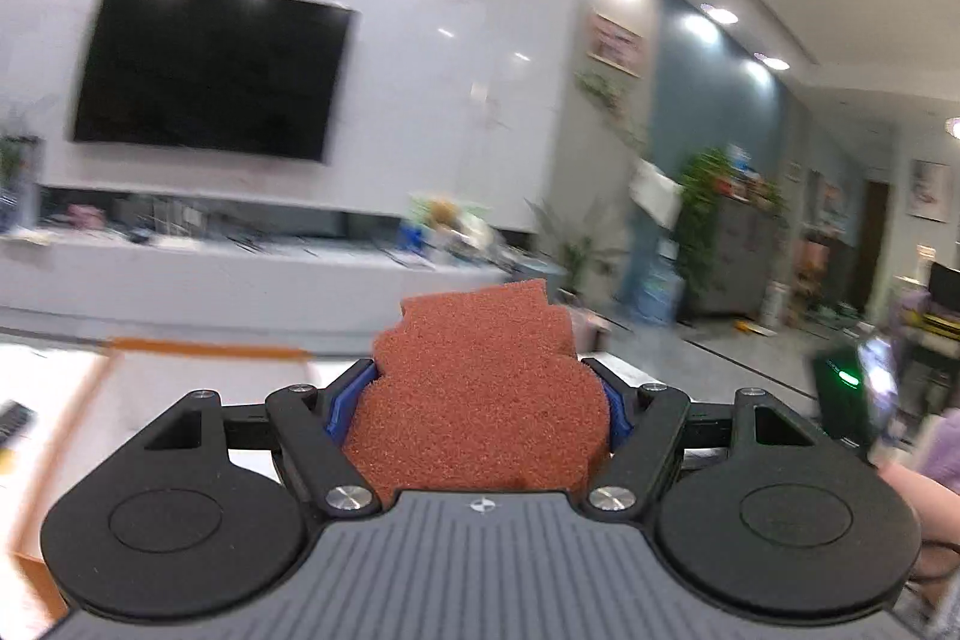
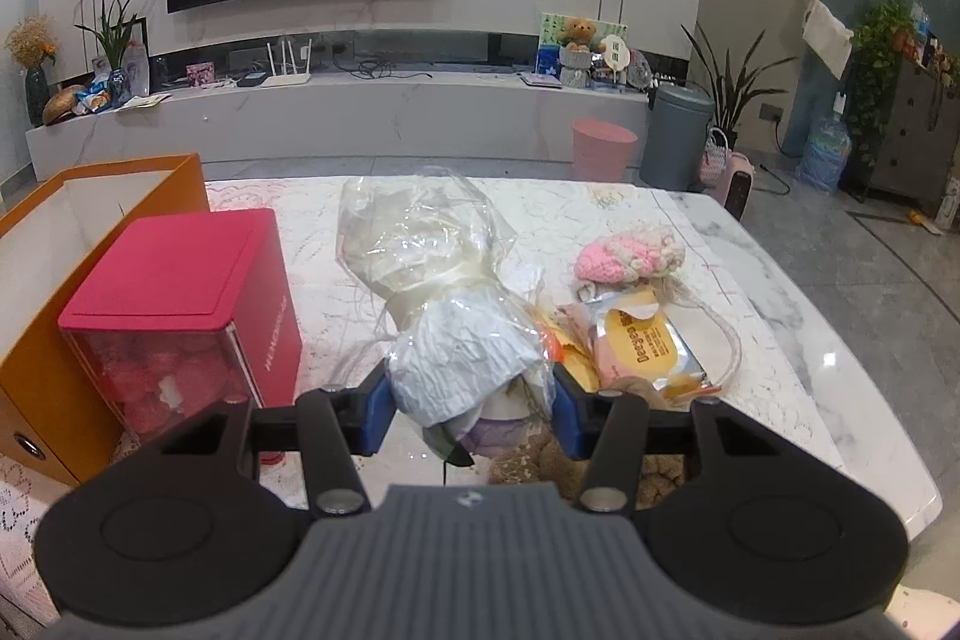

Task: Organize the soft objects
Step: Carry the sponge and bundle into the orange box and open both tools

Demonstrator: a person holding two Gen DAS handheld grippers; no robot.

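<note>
My left gripper [image 1: 474,406] is shut on an orange-brown sponge [image 1: 474,388] and holds it up in the air, above the orange box's rim [image 1: 198,347]. My right gripper [image 2: 468,403] stands around the lower end of a clear plastic-wrapped bundle [image 2: 432,280] with white paper inside, lying on the marble table [image 2: 780,340]. The blue pads [image 2: 378,403] flank the bundle; whether they press it is unclear. A pink and cream knitted item [image 2: 630,250], a snack packet [image 2: 642,346] and a brown fuzzy item [image 2: 564,466] lie to the right.
An open orange box [image 2: 90,244] stands at the table's left with a red box [image 2: 180,304] beside it. Beyond the table are a pink bin [image 2: 603,148], a grey bin [image 2: 675,133] and a TV bench [image 2: 360,106]. The table's right edge is near.
</note>
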